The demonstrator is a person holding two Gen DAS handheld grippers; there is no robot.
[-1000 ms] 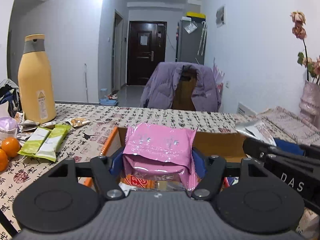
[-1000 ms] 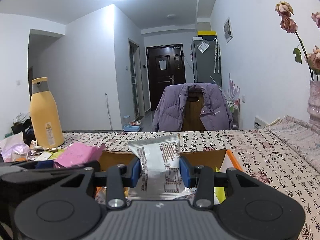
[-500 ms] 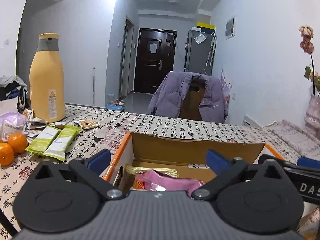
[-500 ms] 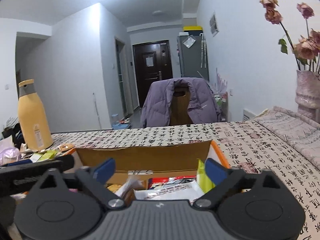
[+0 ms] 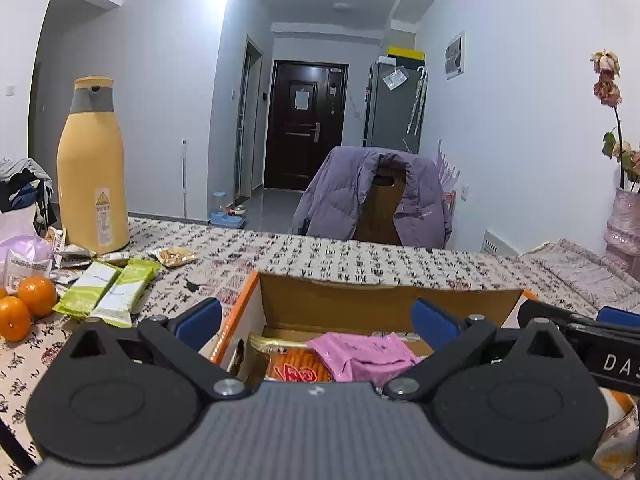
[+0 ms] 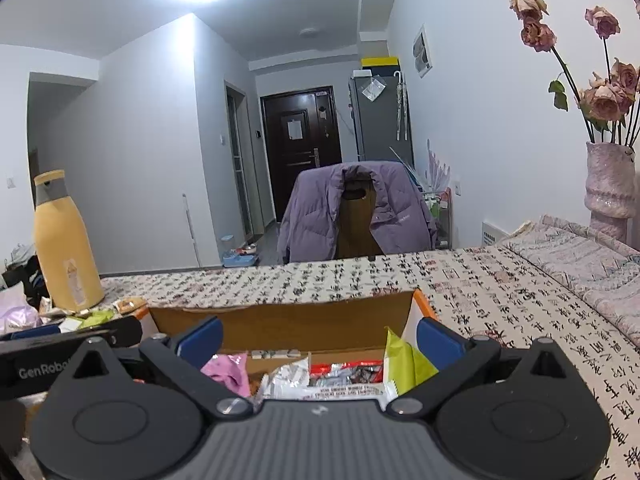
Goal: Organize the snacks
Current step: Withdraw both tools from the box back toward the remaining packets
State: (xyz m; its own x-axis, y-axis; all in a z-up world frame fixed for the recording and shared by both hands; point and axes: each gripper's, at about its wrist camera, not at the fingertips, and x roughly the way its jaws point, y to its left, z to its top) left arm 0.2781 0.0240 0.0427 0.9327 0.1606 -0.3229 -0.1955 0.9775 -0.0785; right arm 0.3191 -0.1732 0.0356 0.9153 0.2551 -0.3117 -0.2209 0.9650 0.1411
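An open cardboard box (image 5: 384,300) with an orange rim sits on the patterned tablecloth. My left gripper (image 5: 316,320) is open and empty above its left part. A pink snack packet (image 5: 360,356) lies inside on an orange packet (image 5: 296,366). My right gripper (image 6: 318,334) is open and empty above the same box (image 6: 280,320). Below it lie a silver-white packet (image 6: 292,376), a red packet (image 6: 348,372), a green packet (image 6: 404,360) and the pink packet (image 6: 228,372).
Left of the box lie two green snack bars (image 5: 108,292), a small nut packet (image 5: 176,257), oranges (image 5: 24,304) and other wrappers. A tall yellow flask (image 5: 92,176) stands behind them. A chair with a purple jacket (image 5: 376,196) stands past the table. A flower vase (image 6: 610,188) stands far right.
Both grippers opened and let go. The pink packet dropped from the left gripper into the box, and the silver-white packet dropped from the right gripper into the box. Both grippers rose slightly.
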